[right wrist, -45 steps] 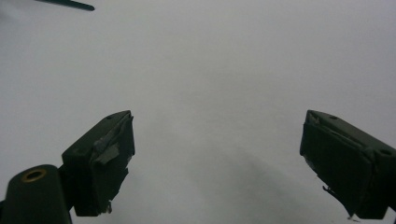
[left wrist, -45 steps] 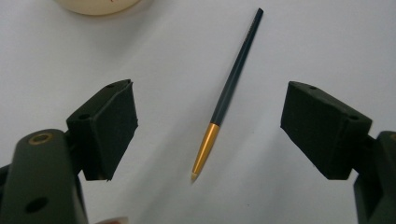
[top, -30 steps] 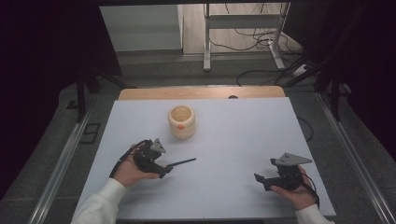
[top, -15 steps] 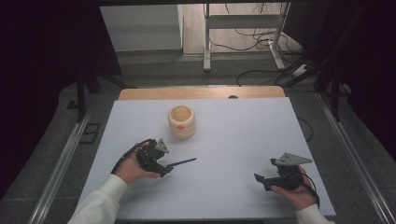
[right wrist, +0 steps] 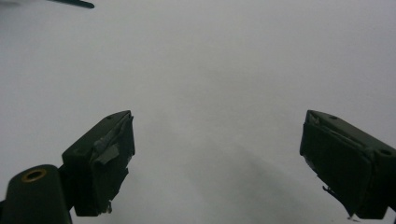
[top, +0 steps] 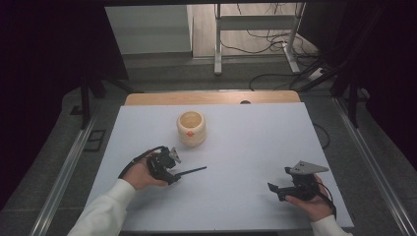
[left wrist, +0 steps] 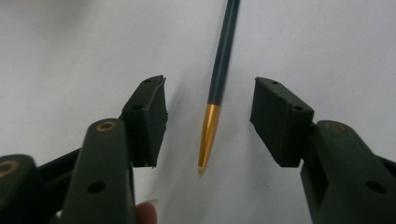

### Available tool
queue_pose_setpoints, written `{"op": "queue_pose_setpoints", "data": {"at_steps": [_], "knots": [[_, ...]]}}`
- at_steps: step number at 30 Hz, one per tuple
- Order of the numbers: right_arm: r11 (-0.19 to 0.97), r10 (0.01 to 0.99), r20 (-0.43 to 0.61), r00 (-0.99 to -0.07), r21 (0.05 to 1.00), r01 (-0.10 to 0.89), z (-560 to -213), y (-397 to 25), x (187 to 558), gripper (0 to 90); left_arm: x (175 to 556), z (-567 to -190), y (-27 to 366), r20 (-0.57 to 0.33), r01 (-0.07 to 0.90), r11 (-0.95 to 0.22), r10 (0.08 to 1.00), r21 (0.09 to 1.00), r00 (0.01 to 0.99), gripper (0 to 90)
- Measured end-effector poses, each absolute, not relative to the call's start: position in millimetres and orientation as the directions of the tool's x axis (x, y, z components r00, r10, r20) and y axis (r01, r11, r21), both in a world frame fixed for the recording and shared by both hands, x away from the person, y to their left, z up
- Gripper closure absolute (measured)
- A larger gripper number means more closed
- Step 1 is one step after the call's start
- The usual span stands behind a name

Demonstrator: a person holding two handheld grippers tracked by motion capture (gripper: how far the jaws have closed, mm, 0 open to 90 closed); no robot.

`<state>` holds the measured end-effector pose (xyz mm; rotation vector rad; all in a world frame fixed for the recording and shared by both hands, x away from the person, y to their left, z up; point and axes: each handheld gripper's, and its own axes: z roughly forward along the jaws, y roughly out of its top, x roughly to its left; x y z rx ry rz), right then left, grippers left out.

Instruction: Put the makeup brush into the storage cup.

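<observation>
Pen [left wrist: 219,79], dark barrel with a gold tapered tip, lies flat on the white table [top: 246,147], left of centre on the person's side. Gold tip points back toward the left gripper [left wrist: 208,121]; the barrel runs away from it toward the middle of the table. In the high view the pen [top: 191,171] shows as a thin dark line just past that gripper [top: 172,169].

Left gripper: jaws stand wide, one on each side of the gold tip, neither pad touching it. Tip sits a little closer to the jaw on the left of the left gripper view. Pen is bracketed, not gripped, and it rests on the table.

Right gripper [top: 275,188]: low over bare table at the near right, well apart from the pen. Jaws wide, nothing between them. In the right gripper view the far end of the pen [right wrist: 70,3] just shows at the top left corner.

Round tan cup [top: 191,128] stands upright beyond the pen, toward the far middle of the table, an orange spot on its near side. It looks empty from above.

Judgement on progress: early. Approach and lining-up on the pen look done; closing on it and lifting are not yet done. If the cup is where the pen goes, that carry and the drop-in are all left. Gripping on the tapered tip may slip; a hold farther up the barrel would seem safer.
</observation>
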<state>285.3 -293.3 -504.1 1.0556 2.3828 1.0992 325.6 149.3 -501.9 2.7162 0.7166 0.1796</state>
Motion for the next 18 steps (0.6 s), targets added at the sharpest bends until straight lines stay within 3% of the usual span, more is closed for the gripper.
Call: {"op": "queue_pose_setpoints", "data": {"at_steps": [18], "knots": [[0.436,0.732,0.023,-0.681,0.752,0.495,-504.4,-292.8,285.5,11.0,335.6,-510.0,149.4,-0.062,0.480,-0.819,0.487,0.315,0.871,70.6]]}}
